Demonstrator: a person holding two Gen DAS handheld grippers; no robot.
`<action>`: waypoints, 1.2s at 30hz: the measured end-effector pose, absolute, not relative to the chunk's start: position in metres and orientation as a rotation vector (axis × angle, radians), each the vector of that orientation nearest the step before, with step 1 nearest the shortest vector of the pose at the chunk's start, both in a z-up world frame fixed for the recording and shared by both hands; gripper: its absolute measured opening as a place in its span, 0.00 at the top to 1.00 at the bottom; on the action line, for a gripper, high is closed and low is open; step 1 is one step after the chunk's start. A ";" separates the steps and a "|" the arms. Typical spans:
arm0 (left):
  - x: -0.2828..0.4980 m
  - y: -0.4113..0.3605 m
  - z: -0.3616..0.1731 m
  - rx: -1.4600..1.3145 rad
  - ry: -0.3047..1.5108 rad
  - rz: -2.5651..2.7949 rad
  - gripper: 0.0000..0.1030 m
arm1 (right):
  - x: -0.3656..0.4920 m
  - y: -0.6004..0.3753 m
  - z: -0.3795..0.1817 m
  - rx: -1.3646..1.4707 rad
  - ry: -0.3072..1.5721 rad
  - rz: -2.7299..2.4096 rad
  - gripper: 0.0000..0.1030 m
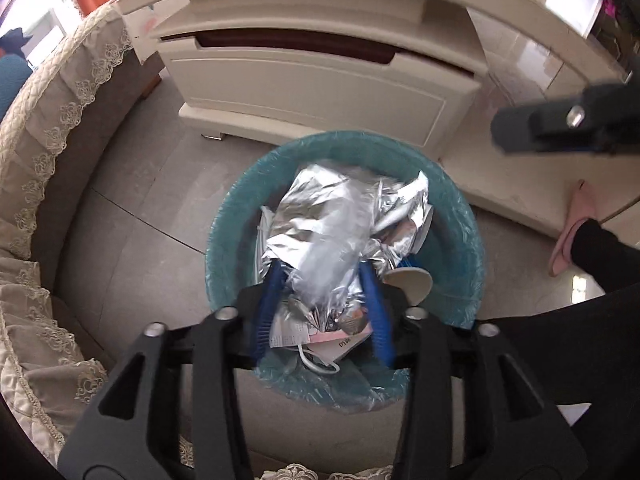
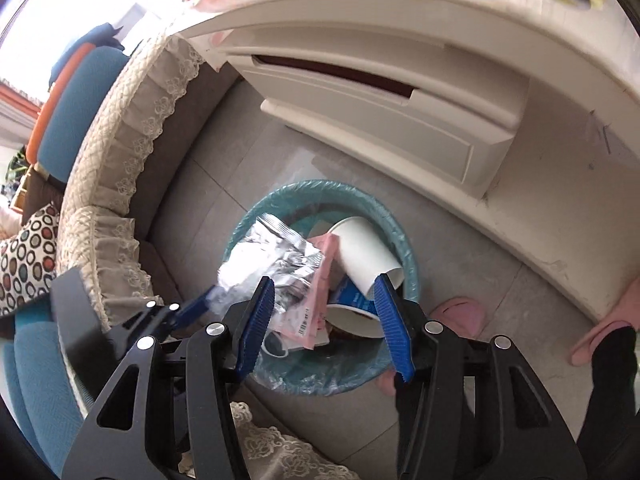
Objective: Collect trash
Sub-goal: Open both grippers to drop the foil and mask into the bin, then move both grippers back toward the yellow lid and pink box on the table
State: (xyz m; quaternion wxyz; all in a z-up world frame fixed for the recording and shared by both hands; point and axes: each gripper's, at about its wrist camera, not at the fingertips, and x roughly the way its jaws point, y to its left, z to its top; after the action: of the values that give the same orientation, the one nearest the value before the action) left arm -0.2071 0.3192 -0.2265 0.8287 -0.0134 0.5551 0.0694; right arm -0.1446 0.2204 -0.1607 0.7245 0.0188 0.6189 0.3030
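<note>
A round bin with a teal liner point(image 1: 460, 220) point(image 2: 408, 248) stands on the floor, full of trash. My left gripper point(image 1: 322, 276) hangs just over it, and a crumpled, blurred silver foil wrapper point(image 1: 328, 224) point(image 2: 264, 260) sits between its blue fingers point(image 1: 272, 284), which stand apart and do not pinch it. My right gripper point(image 2: 322, 294) is open above the bin's near side with nothing held. A white paper cup point(image 2: 360, 256) lies on its side in the bin, by the right fingertip. Pink paper point(image 2: 320, 284) and a second cup point(image 2: 352, 316) lie underneath.
A cream cabinet with a drawer point(image 1: 312, 88) point(image 2: 400, 120) stands right behind the bin. A sofa with a lace cover point(image 1: 48, 140) point(image 2: 120, 168) curves along the left. Pink slippers point(image 1: 576, 220) point(image 2: 460, 312) and a person's dark leg point(image 1: 600, 256) are on the right.
</note>
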 end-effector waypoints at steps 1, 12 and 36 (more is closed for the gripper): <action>-0.207 0.317 -0.227 -0.020 1.178 0.153 0.43 | -0.144 0.217 -0.159 0.050 1.361 0.669 0.48; -0.220 0.316 -0.191 -0.006 1.082 0.215 0.32 | -0.140 0.195 -0.142 0.131 1.316 0.669 0.48; -0.142 0.236 -0.071 0.076 0.826 0.073 0.08 | -0.076 0.073 -0.035 0.231 1.074 0.532 0.47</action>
State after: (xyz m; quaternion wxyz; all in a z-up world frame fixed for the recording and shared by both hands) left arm -0.1415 0.2362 -0.0710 0.9145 0.0370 0.4013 0.0352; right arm -0.0759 0.0732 -0.0348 0.8194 0.1085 0.5043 0.2498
